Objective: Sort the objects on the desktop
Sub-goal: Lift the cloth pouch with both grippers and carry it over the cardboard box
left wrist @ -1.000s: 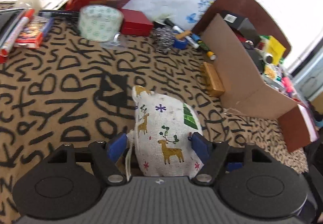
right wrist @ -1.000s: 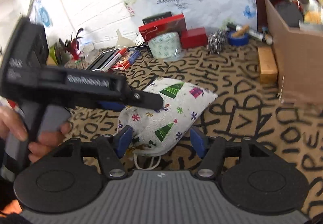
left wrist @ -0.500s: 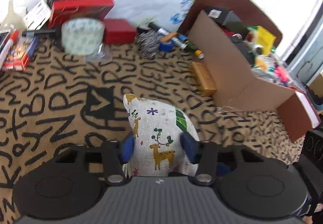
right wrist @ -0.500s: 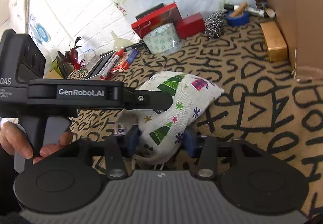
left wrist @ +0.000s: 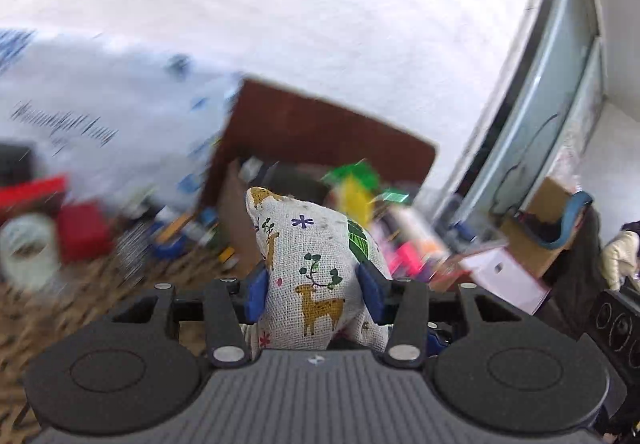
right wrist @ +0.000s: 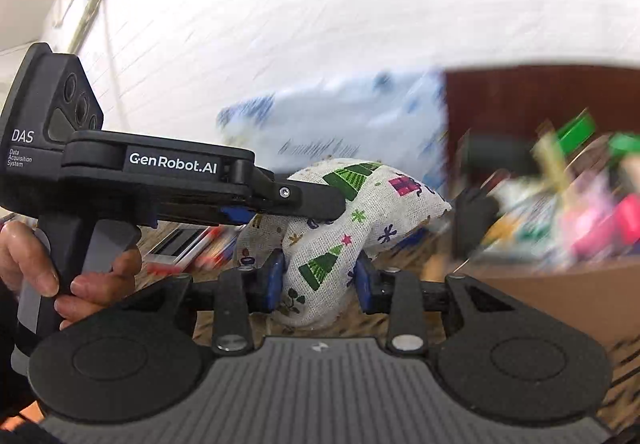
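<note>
A printed cloth pouch [left wrist: 316,268] is clamped from both sides at once. The left gripper [left wrist: 314,294] is clenched on the end printed with deer and sprigs, its blue fingers [left wrist: 256,294] pressed into the fabric. The right gripper [right wrist: 318,280] is clenched on the other end, printed with green trees, and the cloth is pinched narrow between its blue pads.

In the right wrist view the left gripper's black body, marked "GenRobot.AI", is seen from the side with its fingers laid across the pouch top, and its handle is wrapped by a bare hand [right wrist: 60,276].

The pouch is held clear of the bench [left wrist: 72,292], whose letter-patterned cover is seen below and to the left. Beyond it an open cardboard box [right wrist: 560,284] crammed with bright items is seen, though heavily blurred; its contents cannot be named. A white plastic bag [left wrist: 100,116] with script lettering, a red box [left wrist: 84,232] and a tape roll [left wrist: 28,248] are smeared at the left.
</note>
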The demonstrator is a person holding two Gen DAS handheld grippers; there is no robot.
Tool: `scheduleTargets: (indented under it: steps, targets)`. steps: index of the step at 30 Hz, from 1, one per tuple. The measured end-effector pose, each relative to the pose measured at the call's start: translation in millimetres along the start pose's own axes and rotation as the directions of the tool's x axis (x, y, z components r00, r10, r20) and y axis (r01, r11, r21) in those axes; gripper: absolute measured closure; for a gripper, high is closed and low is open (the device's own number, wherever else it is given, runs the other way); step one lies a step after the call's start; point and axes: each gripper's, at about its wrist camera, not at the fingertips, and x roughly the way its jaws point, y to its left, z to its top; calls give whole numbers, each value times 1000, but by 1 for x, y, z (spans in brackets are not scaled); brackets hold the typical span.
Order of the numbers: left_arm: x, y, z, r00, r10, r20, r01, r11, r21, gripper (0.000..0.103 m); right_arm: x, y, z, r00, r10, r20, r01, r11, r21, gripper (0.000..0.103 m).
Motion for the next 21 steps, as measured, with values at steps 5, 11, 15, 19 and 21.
scheduleTargets:
  steps: [5,11,15,19,21]
  targets:
    - [36,-18,28,996,-44,76,47,998,-38,52,-2,-36,36,994,-75,77,80,995,-56,68]
    - [92,-7,41,994,3,107,11,991,-130,49,38,-90,67,996,-58,67,64,993,-98,68]
    - [138,10,21,999,6,-43,-12,991,-130,32,76,-129,51,983,-182,-32,181,982,-50,66]
    - [140,20,9,999,-16,-35,11,991,-136,24,73,-142,26,983,-182,-28,182,983,-26,57]
    - [137,23,10,999,-22,-29,17,988,-155,23,69,-138,24,980,-200,-10,200,979,-43,57]
